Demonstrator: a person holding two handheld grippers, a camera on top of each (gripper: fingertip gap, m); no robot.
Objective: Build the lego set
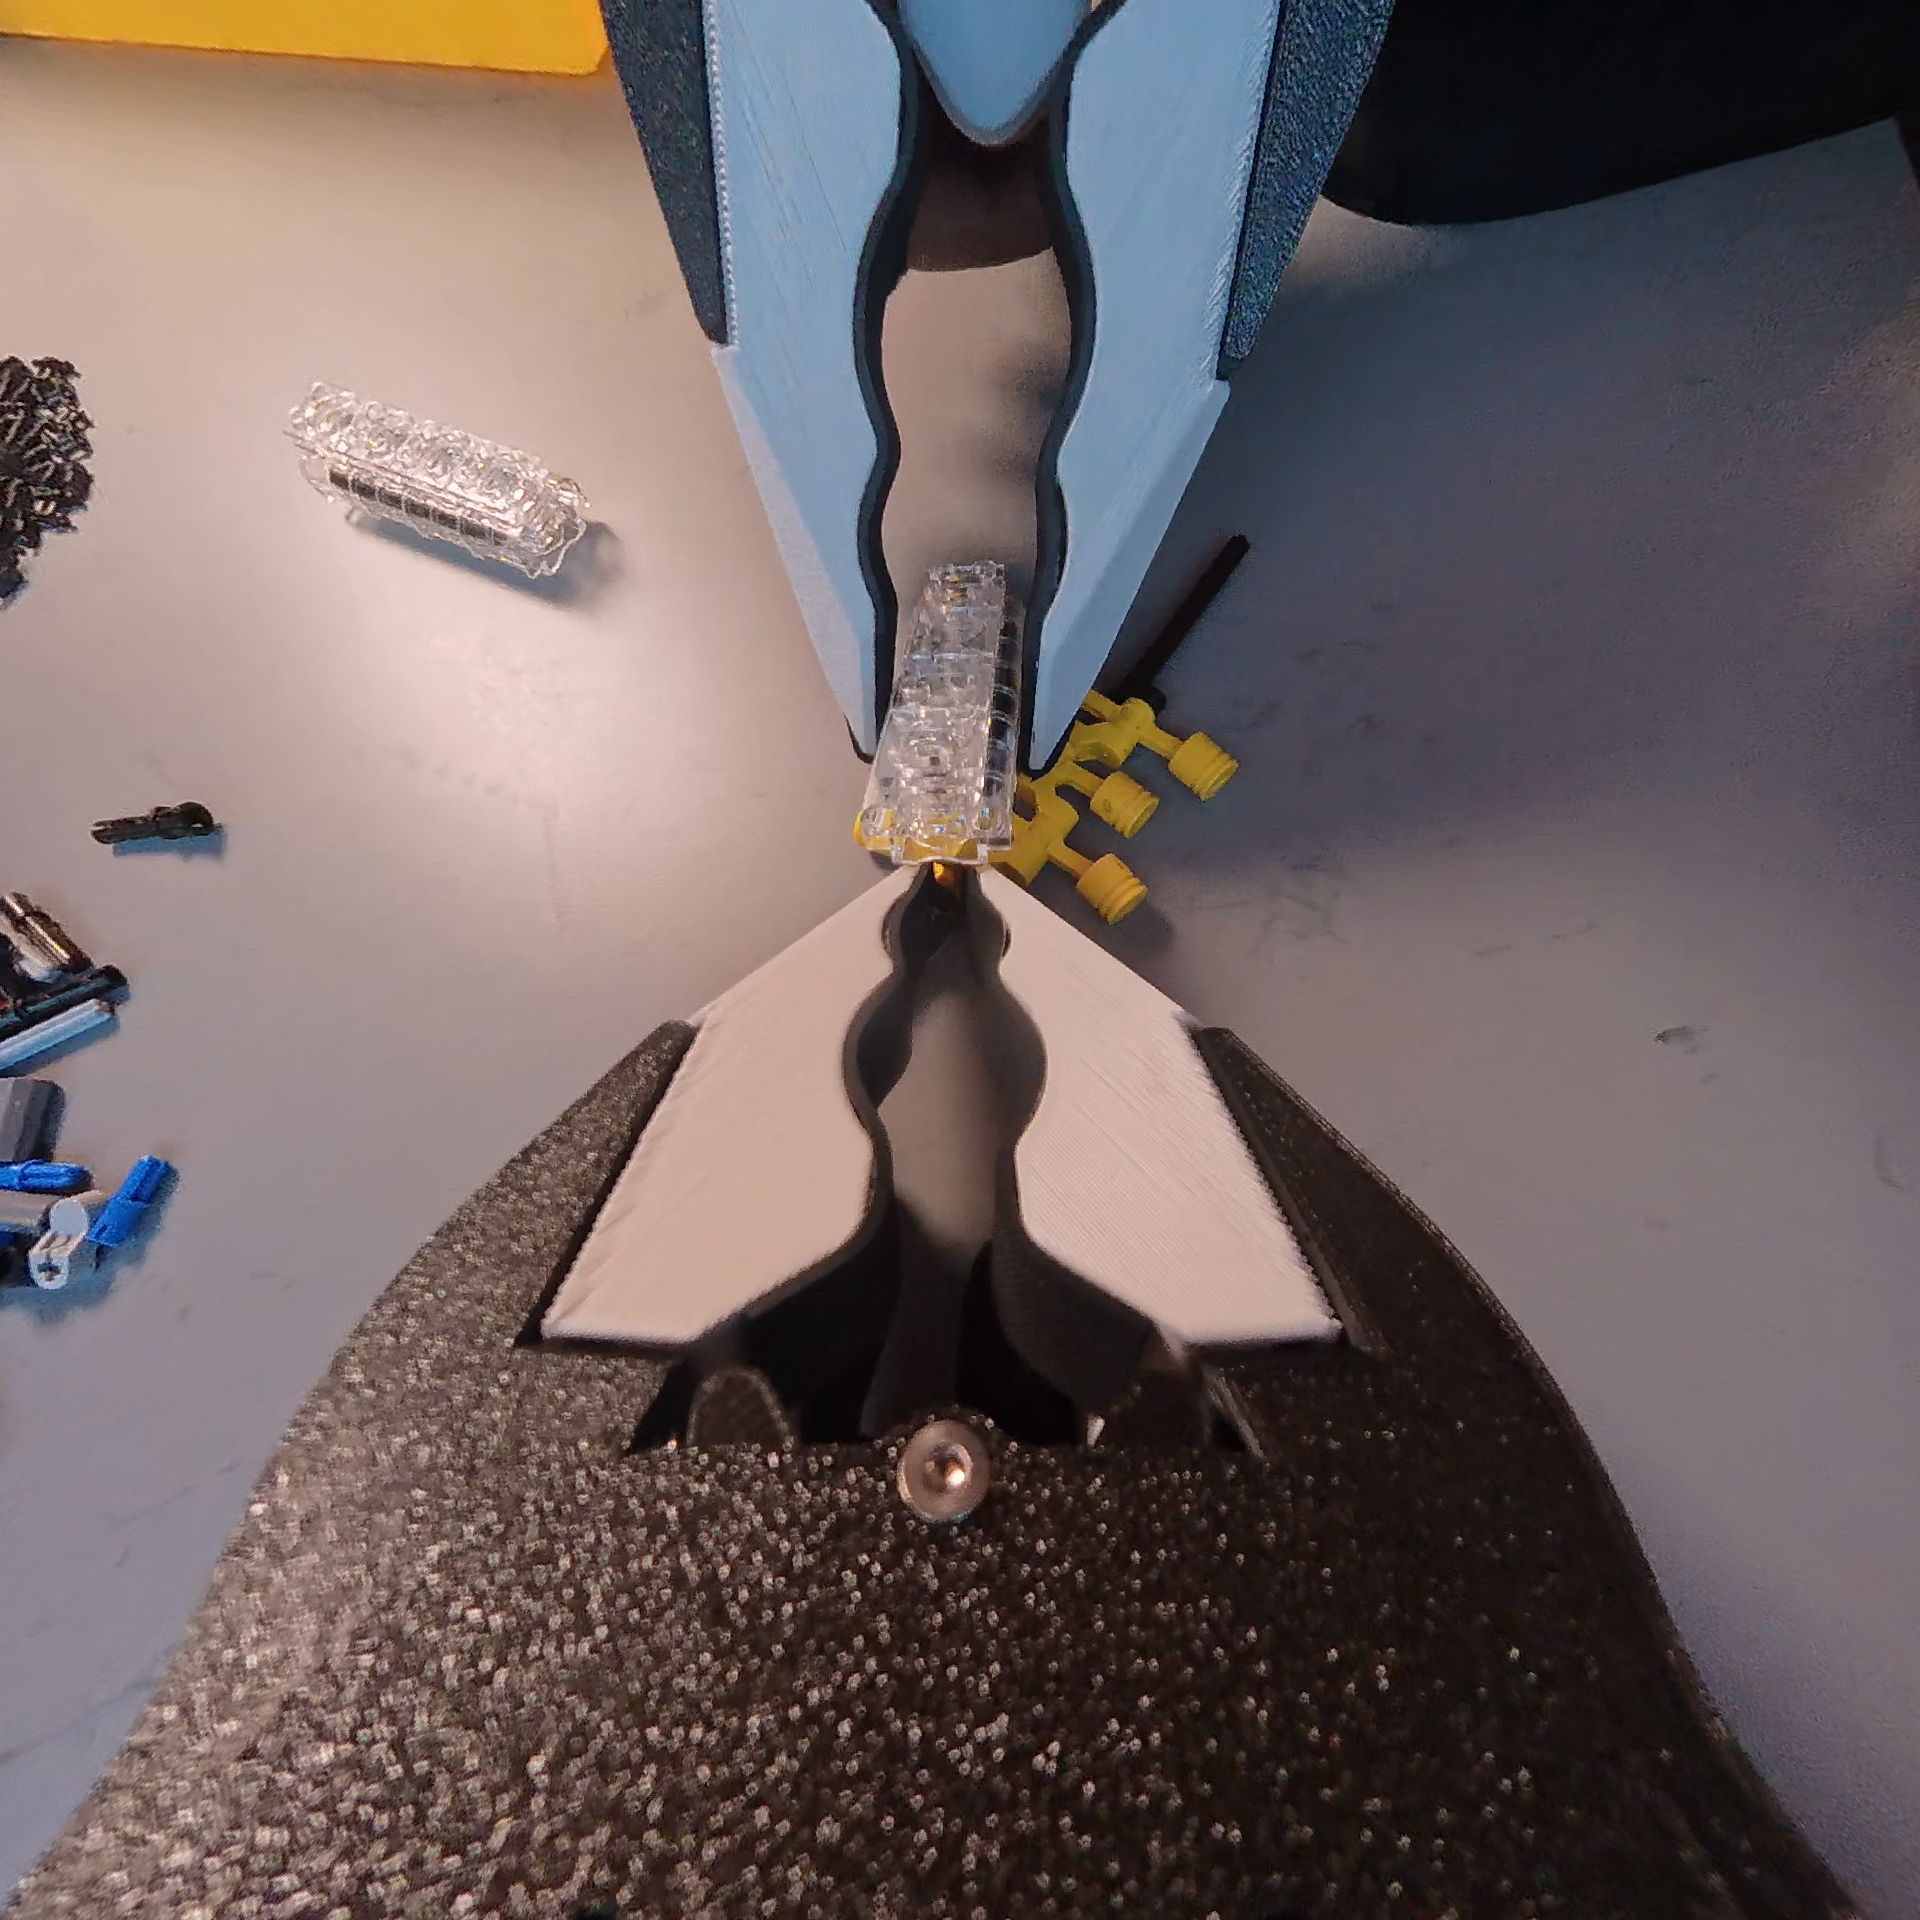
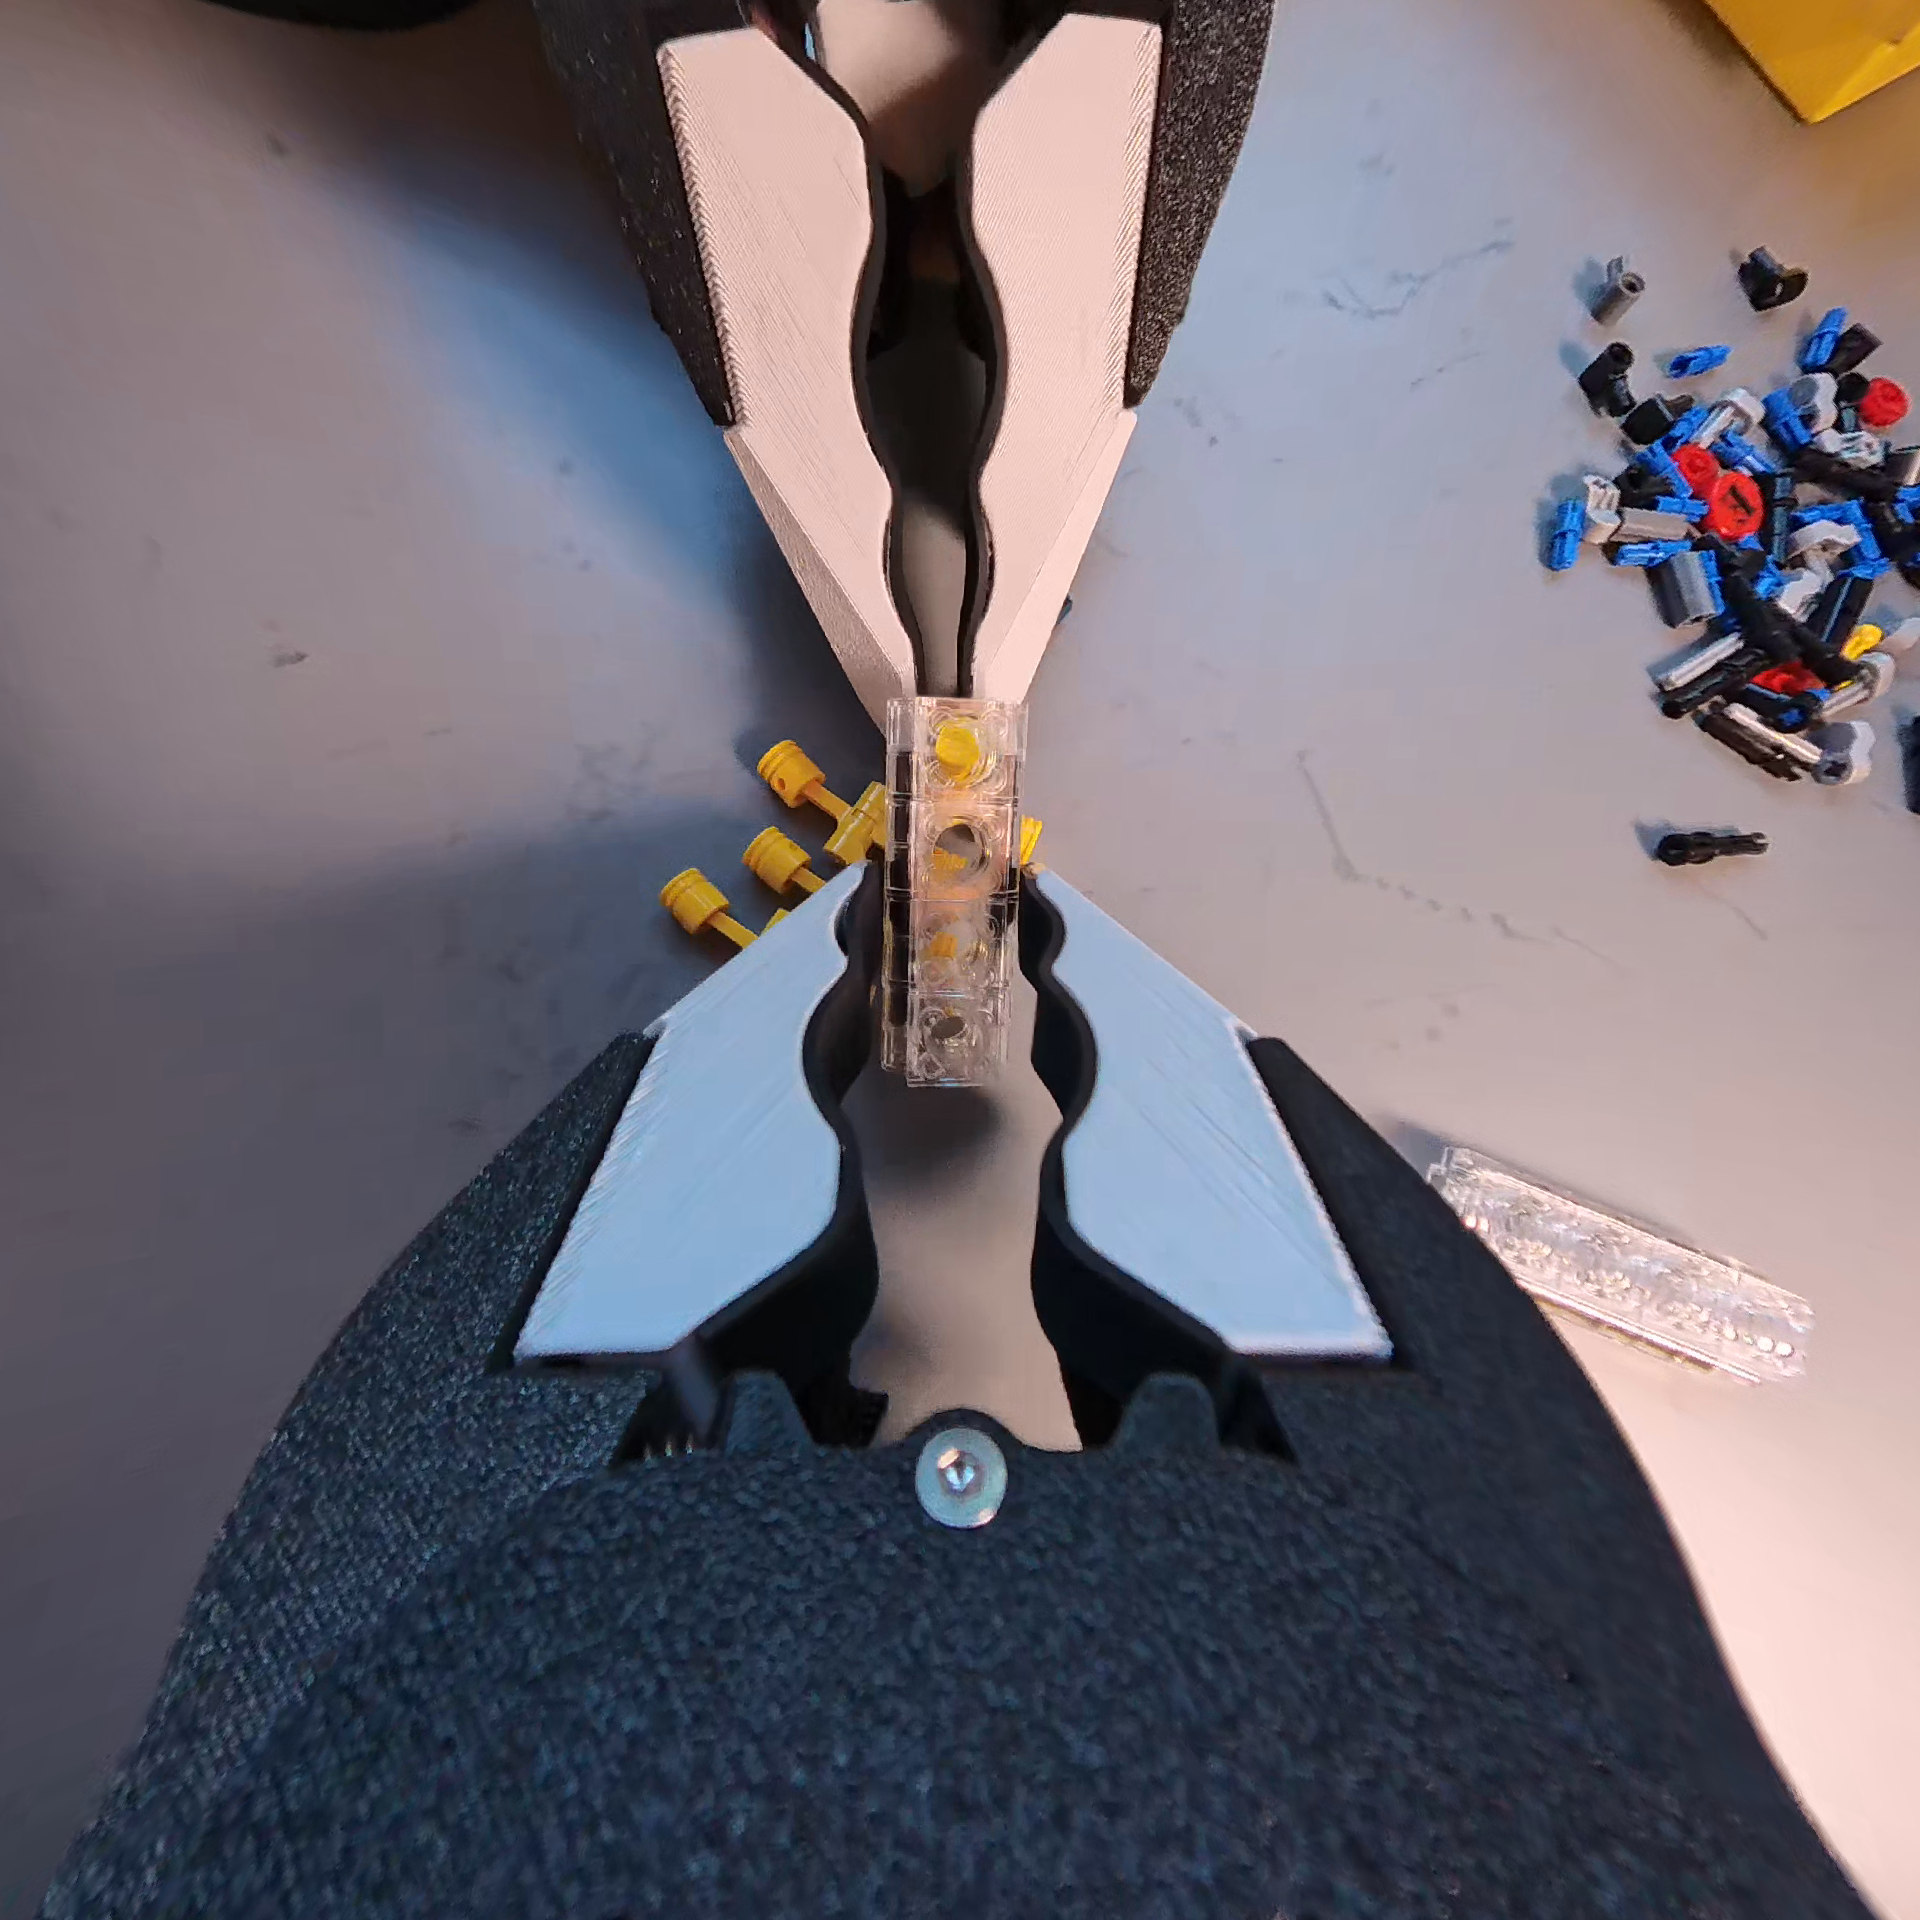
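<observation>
Right gripper (image 2: 943,883) nearest in its own view: jaws pinching the clear engine block (image 2: 948,894) by its long sides, block held lengthwise, with one yellow stud showing in its far hole. Left gripper (image 1: 940,883), opposite, has tips pressed nearly together at the block's far end; something small and yellow-dark sits at the tips, but I can't tell whether they actually grip it or just touch the block. Judgement: this is a piston or pin being seated into the block. To do it well, keep the right clamp firm and square, push from the left straight along the hole axis, and avoid twisting, since clear plastic is slick and the block could pivot in the jaws. Under and just beyond the block lie the yellow pistons (image 2: 774,847) on their crank rods, resting on the table (image 2: 312,520), so the block is held above them and shouldn't drop onto them. A second clear block (image 1: 436,488) lies apart on the table, on the left in the left wrist view. Farther out are one loose black pin (image 2: 1709,844), then a heap of blue, black, grey and red parts (image 2: 1766,540). The surface is matte grey, scuffed, with warm light. A yellow box (image 2: 1818,52) sits at the far edge; no more of the room shows.
</observation>
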